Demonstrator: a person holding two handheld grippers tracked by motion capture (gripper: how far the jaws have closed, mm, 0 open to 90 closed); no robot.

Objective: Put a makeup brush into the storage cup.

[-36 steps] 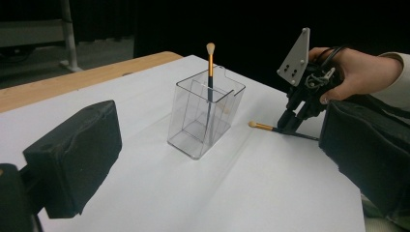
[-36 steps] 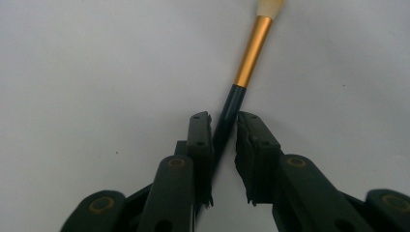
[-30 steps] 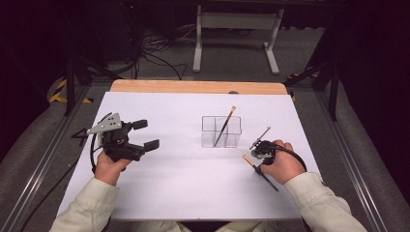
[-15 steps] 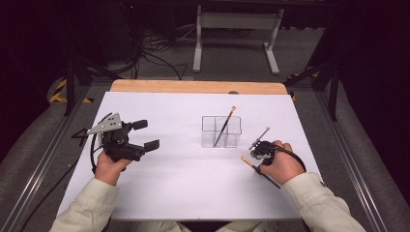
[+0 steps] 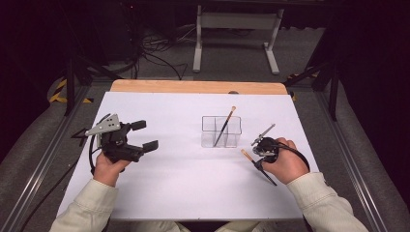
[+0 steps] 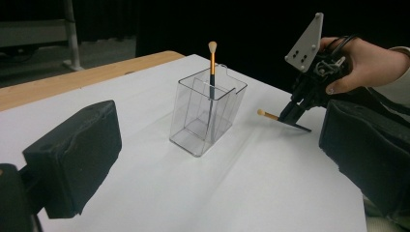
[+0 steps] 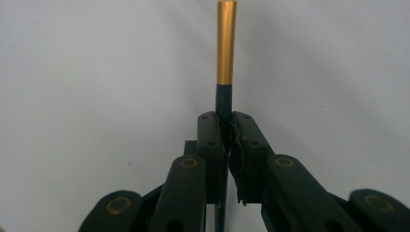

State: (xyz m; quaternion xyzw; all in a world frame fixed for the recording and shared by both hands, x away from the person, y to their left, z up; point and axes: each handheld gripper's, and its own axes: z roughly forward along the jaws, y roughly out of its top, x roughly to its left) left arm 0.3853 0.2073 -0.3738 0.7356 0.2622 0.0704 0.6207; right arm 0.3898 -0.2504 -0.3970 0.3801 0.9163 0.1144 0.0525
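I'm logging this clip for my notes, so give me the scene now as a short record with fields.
surface: white table
container: clear box, upright, mid-table
in container: one brush, leaning, bristles up
right gripper: shut on second brush, low over the table beside the box
left gripper: open, nothing between its jaws, apart from the box
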